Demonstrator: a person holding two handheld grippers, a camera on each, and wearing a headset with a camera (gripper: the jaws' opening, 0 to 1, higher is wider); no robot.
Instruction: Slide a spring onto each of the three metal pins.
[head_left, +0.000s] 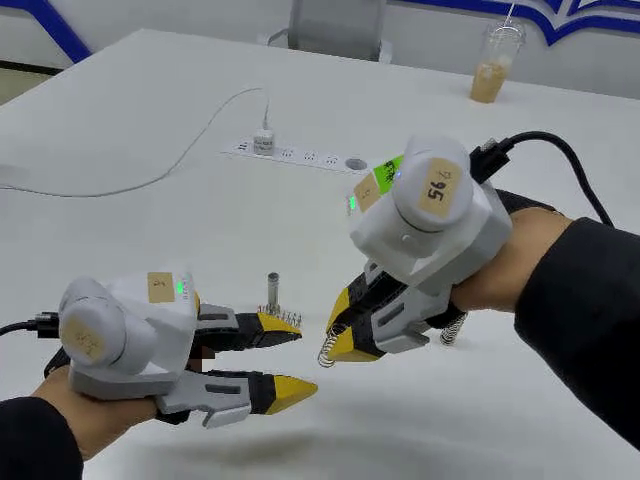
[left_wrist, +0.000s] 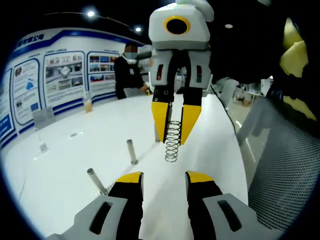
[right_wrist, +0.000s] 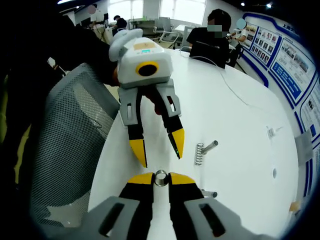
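White tabletop stretches wide past right tool, clenched on a spring, and left tool, jaws apart.

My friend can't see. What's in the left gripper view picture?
The right gripper holds a spring hanging between its yellow tips over a white table. A far pin and a near pin stand on it, toward the picture's left. The left gripper rises from below, jaws open.
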